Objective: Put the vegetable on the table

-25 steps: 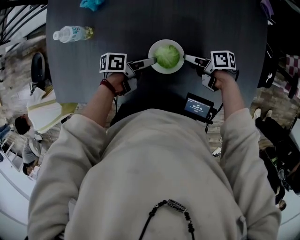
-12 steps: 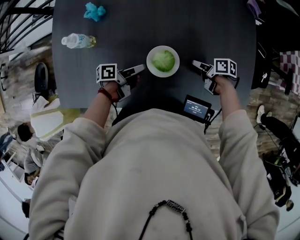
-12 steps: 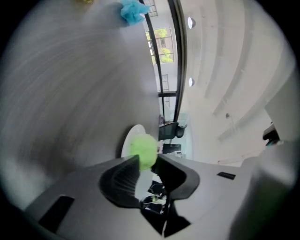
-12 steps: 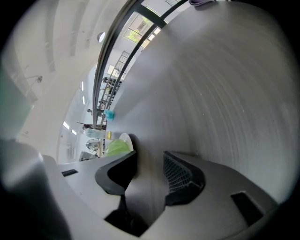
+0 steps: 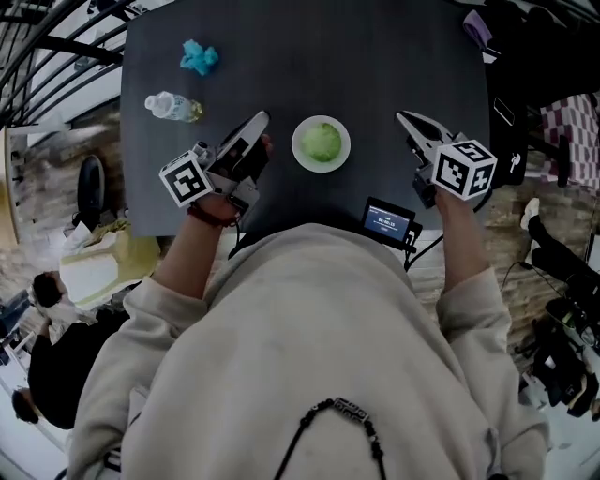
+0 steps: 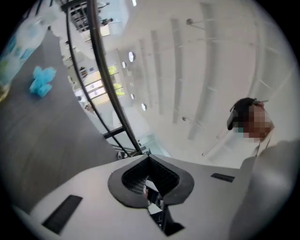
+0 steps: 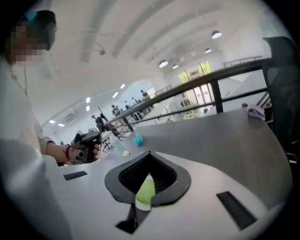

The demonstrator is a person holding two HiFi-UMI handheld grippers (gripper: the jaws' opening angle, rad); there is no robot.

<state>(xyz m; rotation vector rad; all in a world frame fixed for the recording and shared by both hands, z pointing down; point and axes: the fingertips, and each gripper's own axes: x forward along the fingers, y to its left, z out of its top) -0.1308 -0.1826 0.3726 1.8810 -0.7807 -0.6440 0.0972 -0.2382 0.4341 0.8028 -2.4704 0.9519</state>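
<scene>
The vegetable, a green lettuce head (image 5: 322, 142), lies in a white bowl (image 5: 302, 156) on the dark table (image 5: 375, 66). My left gripper (image 5: 260, 118) hovers to the bowl's left, raised off the table, and is shut on nothing. To the bowl's right, my right gripper (image 5: 402, 116) is likewise raised and shut with nothing in it. Both pairs of jaws have just been closing, with nothing between them. In the right gripper view the lettuce (image 7: 146, 191) shows as a green patch beyond the shut right gripper (image 7: 150, 153). The left gripper (image 6: 149, 157) points out past the table towards a railing.
A clear water bottle (image 5: 172, 106) and a crumpled blue thing (image 5: 199, 57) lie at the table's far left. A small device with a lit screen (image 5: 387, 221) hangs at the near edge. A purple item (image 5: 475, 25) sits at the far right corner. A black railing (image 6: 105, 79) borders the table.
Both grippers have drawn away from the bowl to either side and risen, and their jaws have gone from open to shut. The bowl with the lettuce stays on the table.
</scene>
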